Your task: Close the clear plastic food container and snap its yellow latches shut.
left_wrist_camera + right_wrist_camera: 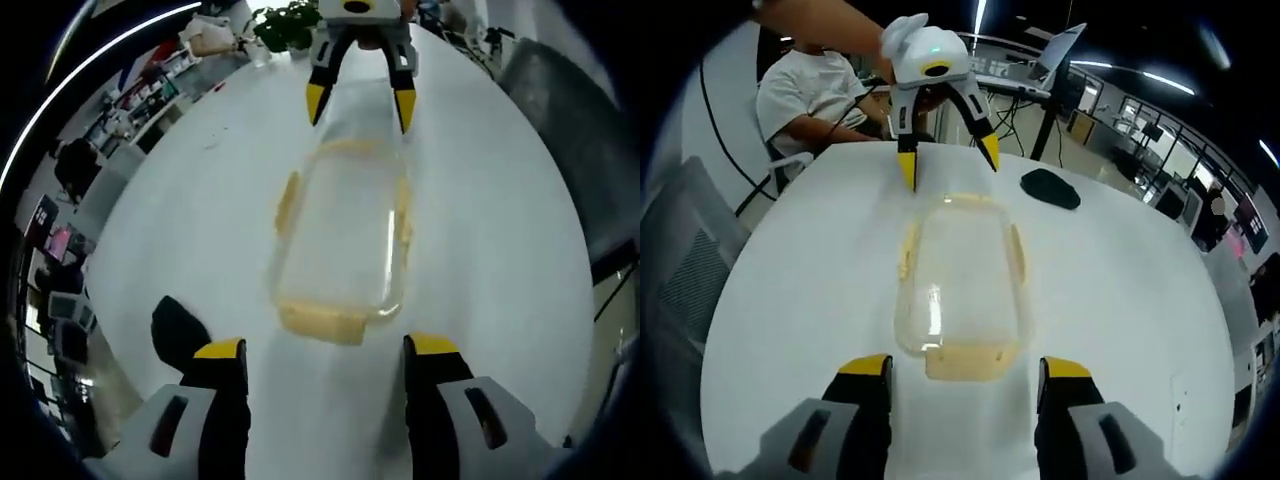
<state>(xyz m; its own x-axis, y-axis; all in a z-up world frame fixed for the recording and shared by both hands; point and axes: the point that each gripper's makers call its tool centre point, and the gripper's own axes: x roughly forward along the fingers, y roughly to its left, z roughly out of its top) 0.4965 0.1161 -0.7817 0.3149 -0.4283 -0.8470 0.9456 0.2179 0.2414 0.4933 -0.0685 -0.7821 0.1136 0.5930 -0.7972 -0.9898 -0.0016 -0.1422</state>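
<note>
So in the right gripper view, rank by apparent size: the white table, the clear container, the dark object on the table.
1. white table
2. clear container
3. dark object, smallest, though it lies farther from the camera, so true size is unsure.

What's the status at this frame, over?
Left gripper and right gripper open, at opposite ends of the container. Lid on. Black object on the table, off to the side.
</note>
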